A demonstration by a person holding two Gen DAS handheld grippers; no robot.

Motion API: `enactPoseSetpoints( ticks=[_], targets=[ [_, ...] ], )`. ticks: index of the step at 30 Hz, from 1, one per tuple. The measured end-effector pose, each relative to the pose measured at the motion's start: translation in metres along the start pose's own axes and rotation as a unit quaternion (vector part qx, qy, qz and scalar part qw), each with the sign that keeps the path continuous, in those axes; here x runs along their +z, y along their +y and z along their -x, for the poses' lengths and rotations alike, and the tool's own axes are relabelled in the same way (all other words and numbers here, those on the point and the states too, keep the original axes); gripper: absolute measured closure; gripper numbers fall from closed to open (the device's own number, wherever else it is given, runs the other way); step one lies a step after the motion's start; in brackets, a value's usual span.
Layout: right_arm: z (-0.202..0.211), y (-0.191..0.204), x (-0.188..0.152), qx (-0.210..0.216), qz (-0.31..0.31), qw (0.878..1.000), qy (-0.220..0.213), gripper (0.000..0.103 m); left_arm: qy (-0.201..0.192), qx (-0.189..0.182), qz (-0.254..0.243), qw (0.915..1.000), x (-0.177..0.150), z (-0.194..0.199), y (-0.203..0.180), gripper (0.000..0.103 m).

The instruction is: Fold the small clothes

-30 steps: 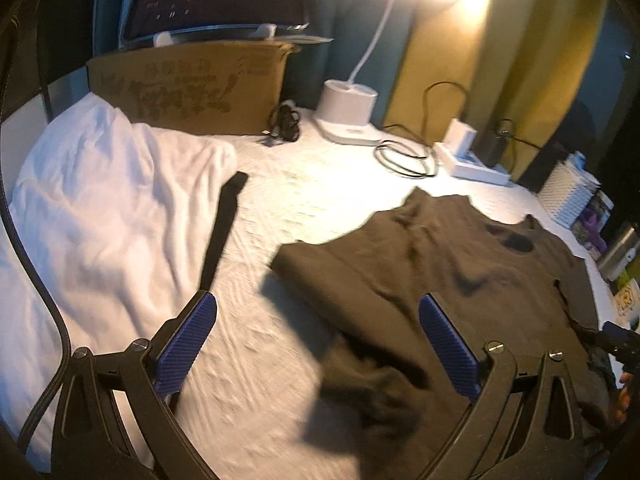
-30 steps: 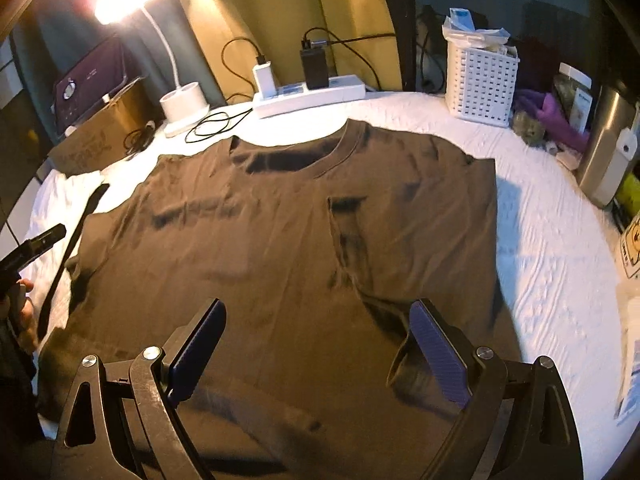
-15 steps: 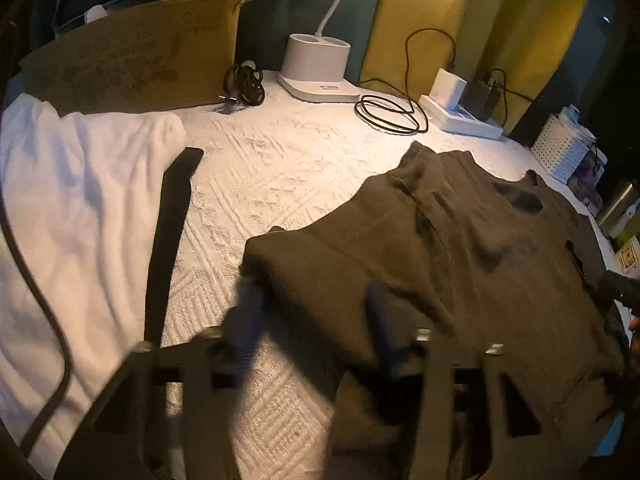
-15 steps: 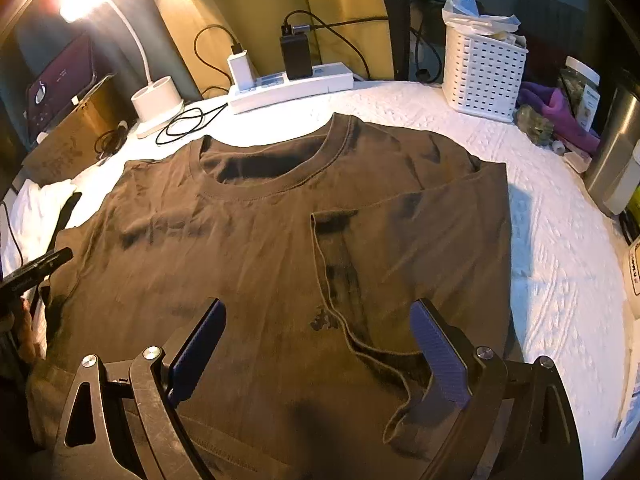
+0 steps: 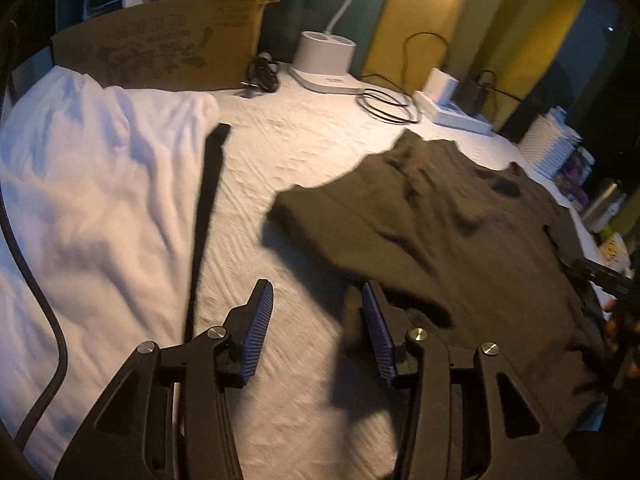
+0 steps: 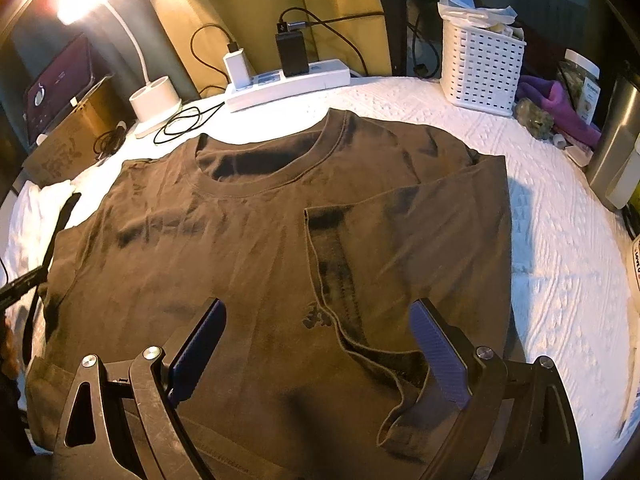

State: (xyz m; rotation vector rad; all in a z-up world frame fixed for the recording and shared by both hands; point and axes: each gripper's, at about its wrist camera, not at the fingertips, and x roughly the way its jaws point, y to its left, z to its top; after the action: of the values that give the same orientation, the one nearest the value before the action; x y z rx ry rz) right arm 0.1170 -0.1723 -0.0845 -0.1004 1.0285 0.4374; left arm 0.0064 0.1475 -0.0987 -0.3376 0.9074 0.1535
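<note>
Lying flat on the white bedspread (image 6: pixel 560 280), the brown T-shirt (image 6: pixel 240 260) has one side folded in. Just past its sleeve the left gripper (image 5: pixel 318 320) hangs half-parted with nothing between its pads, while the right gripper (image 6: pixel 320 344) gapes wide above the hem.

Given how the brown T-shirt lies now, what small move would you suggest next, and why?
Probably slide the left gripper onto the unfolded left sleeve edge of the brown T-shirt and close. Its jaws hold nothing, while the right sleeve is already folded inward.
</note>
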Motion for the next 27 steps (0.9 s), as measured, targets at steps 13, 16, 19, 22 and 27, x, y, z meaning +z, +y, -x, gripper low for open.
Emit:
enactPoseSetpoints(
  ticks=[13, 16, 19, 22, 27],
  targets=[
    [0.019, -0.003, -0.015, 0.004, -0.006, 1.0, -0.014, 0.009, -0.009, 0.031, -0.034, 0.9989, -0.023, -0.003, -0.021, 0.098],
    [0.021, -0.003, -0.019, 0.009, -0.003, 1.0, -0.015, 0.009, -0.018, 0.056, -0.01, 0.9982, -0.033, 0.008, -0.014, 0.1],
    [0.02, 0.0, -0.022, 0.018, 0.003, 1.0, -0.014, 0.009, -0.008, 0.066, 0.0, 0.9978, -0.046, 0.014, -0.013, 0.1],
    [0.02, 0.001, -0.026, 0.026, 0.009, 1.0, -0.013, 0.009, 0.005, 0.076, 0.004, 0.9971, -0.057, 0.018, -0.017, 0.099],
    [0.021, -0.003, -0.028, 0.033, 0.009, 0.999, -0.014, 0.009, 0.005, 0.087, 0.016, 0.996, -0.052, 0.029, -0.011, 0.095]
  ],
)
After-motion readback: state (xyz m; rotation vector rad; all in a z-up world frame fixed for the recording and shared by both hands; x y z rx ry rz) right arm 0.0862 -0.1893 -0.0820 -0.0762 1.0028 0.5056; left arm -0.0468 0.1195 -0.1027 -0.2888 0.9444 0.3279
